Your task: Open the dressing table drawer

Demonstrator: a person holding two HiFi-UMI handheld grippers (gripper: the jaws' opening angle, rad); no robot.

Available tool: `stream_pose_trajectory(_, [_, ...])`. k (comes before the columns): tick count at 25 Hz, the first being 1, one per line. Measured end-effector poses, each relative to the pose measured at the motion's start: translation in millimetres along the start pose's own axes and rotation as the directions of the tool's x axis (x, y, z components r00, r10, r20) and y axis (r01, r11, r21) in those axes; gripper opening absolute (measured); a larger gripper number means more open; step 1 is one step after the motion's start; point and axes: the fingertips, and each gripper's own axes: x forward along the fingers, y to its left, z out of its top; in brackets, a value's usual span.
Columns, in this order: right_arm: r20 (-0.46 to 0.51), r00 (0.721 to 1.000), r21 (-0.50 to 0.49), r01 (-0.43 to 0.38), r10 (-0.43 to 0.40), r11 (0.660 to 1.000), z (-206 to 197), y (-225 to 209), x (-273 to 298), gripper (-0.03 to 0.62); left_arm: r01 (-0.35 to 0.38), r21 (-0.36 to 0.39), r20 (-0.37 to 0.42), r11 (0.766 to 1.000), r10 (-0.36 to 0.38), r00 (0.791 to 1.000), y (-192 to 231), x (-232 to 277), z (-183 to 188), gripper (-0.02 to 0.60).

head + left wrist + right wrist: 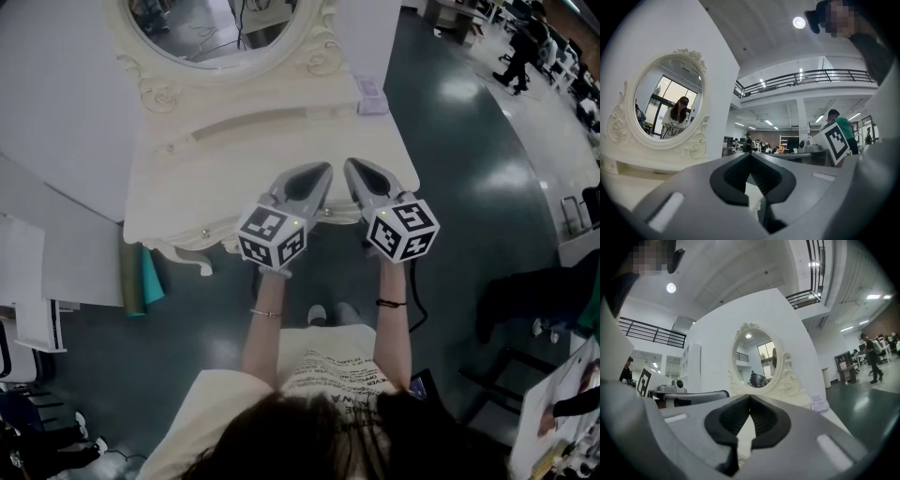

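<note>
The grey left gripper [322,172] and right gripper [352,165], both pinched closed and empty, hover above the cream carved dressing table [178,187]. Its oval mirror [216,28] sits at twelve o'clock.

Head cam steeply down on table [234,159]; L/R cams level, sharing mirror [668,101].

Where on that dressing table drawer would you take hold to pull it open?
Probably the small knob on the front edge of the dressing table. Come at it level from the front, jaws either side: it juts out forwards, and the overhanging top blocks a reach from above.
</note>
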Motion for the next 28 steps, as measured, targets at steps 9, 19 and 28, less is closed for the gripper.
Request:
stream_pose_trajectory(9, [-0.013, 1.000, 0.010, -0.009, 0.009, 1.000, -3.0, -6.9, 22.7, 0.003, -0.009, 0.011, -0.027, 1.000, 0.009, 1.000, 15.7, 6.2, -6.3, -0.002])
stream_pose_trajectory(19, [-0.023, 0.999, 0.018, -0.047, 0.048, 0.999, 4.5, -34.3, 63.8, 0.003, -0.054, 0.018, -0.022, 0.998, 0.055, 0.998, 53.1, 33.0, 1.3, -0.002])
stream_pose_trajectory(28, [-0.039, 0.996, 0.047, -0.073, 0.075, 0.996, 4.3, -71.4, 98.4, 0.003, -0.092, -0.007, -0.029, 0.996, 0.091, 0.995, 84.8, 66.8, -6.2, -0.002])
